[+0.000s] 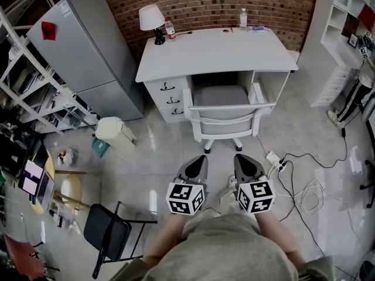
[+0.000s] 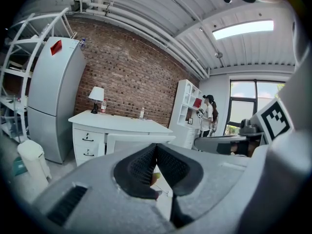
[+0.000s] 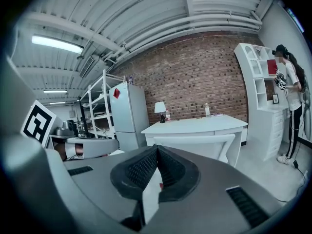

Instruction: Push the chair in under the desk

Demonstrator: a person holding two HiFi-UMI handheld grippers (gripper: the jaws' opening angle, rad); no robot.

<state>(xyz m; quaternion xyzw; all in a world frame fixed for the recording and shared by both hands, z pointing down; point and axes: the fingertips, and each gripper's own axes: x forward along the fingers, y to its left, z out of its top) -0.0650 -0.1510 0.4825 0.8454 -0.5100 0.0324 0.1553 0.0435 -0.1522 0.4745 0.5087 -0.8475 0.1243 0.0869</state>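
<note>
A white desk stands against the brick wall, with drawers at its left. The white chair with a grey seat stands in front of the knee space, its seat partly under the desktop and its backrest toward me. My left gripper and right gripper hang side by side over the floor, a short way in front of the chair's base, touching nothing. Both are shut with nothing between the jaws. The desk and chair back show ahead in the left gripper view, and the chair back in the right gripper view.
A grey fridge stands left of the desk, a white bin in front of it. A power strip and cables lie on the floor at the right. A black folding chair stands lower left. A person stands by white shelves.
</note>
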